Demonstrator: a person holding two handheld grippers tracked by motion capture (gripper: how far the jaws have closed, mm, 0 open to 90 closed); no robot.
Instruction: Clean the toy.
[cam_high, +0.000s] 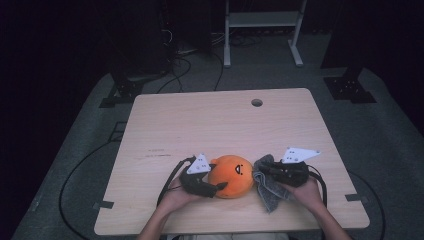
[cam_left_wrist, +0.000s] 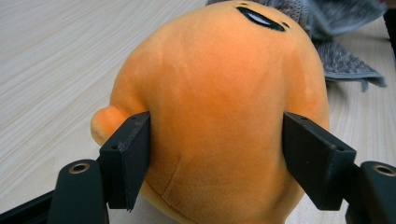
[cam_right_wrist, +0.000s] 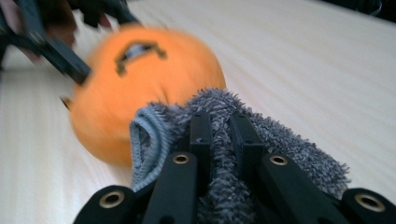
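One pale wooden table (cam_high: 200, 120) carries one round orange plush toy with a black stitched face (cam_high: 231, 175) and one grey terry cloth (cam_high: 267, 192), both near its six-o'clock edge. The left gripper (cam_high: 216, 188), at the toy's nine o'clock, has its jaws pressed against the toy's two flanks. The right gripper (cam_high: 264, 167), at three o'clock, is clamped tight on the cloth, which touches the toy.

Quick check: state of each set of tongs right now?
Left tongs: closed on the orange plush toy.
Right tongs: closed on the grey cloth.
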